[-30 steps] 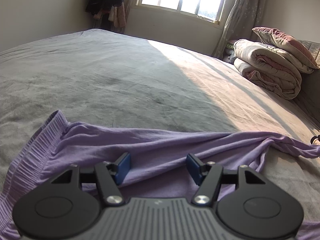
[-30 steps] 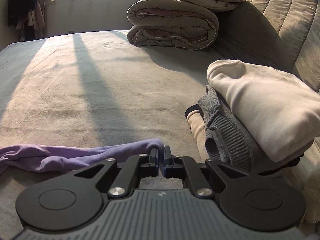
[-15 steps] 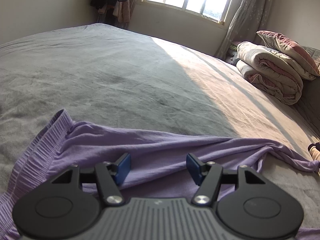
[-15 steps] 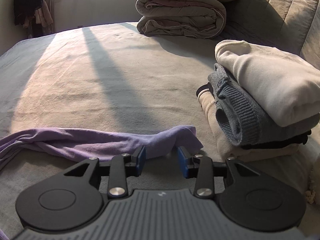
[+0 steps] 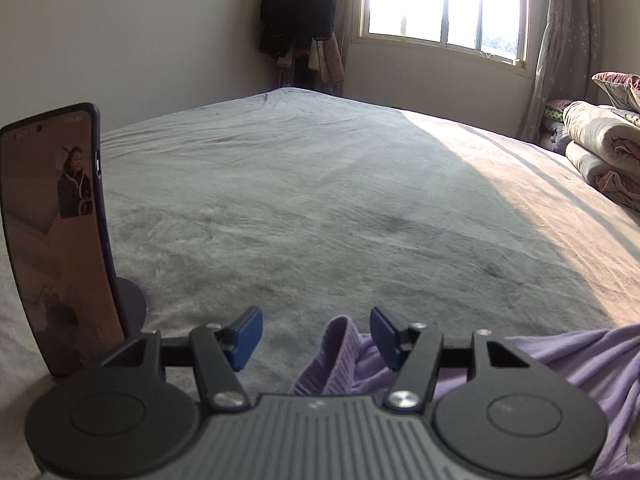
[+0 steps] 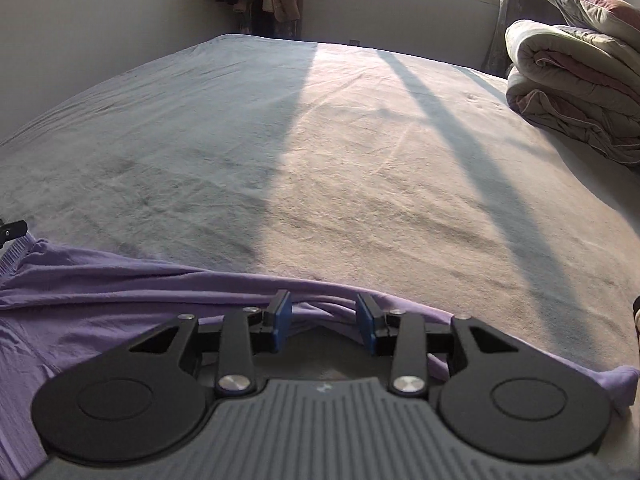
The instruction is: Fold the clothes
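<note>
Purple garment (image 6: 120, 292) lies rumpled along the near edge of the bed (image 6: 320, 140). Left tongs (image 5: 316, 336) spread and closing, ribbed waistband between them, unpinched. Right tongs (image 6: 324, 320) spread above the fabric, gripping nothing.

A left gripper (image 5: 316, 334) is hovering over a grey bedspread (image 5: 320, 208), its blue-padded jaws closing with the ribbed waistband of a purple garment (image 5: 560, 364) rising between them, nearer the right pad; neither pad is visibly pressing on it. The garment is trailing off to the right across the bed. At left, a phone (image 5: 56, 240) is standing upright on a round stand (image 5: 134, 300), its screen showing a person. Sunlight from the window (image 5: 444, 0) is falling across the bed's right side, where folded quilts (image 5: 600, 152) are lying stacked.
</note>
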The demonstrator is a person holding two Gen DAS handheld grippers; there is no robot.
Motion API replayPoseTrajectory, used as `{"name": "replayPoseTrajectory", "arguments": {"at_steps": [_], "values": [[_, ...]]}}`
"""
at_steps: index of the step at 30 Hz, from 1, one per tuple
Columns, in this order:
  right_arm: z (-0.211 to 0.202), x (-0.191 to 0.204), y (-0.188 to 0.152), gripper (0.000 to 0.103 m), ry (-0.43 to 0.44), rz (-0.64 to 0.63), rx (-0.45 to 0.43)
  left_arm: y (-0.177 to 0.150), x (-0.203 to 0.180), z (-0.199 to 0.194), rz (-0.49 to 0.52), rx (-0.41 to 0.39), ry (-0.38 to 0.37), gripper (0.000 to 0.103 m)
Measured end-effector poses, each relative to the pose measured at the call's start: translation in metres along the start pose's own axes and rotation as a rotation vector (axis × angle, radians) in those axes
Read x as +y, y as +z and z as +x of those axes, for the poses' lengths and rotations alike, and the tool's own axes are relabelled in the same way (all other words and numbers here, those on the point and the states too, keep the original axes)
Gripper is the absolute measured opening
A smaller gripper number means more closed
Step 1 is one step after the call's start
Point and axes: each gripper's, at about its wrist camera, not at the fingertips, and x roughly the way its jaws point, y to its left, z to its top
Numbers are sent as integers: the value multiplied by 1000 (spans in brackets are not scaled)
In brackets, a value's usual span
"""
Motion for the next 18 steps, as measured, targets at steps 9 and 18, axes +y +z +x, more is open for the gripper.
{"name": "replayPoseTrajectory", "arguments": {"at_steps": [9,18], "values": [[62,72,44,40,150,-209,126,-3,12,15,-39,56,-67,39],[83,106,36,3,127,-377,249,-2,22,16,-57,41,-103,20]]}}
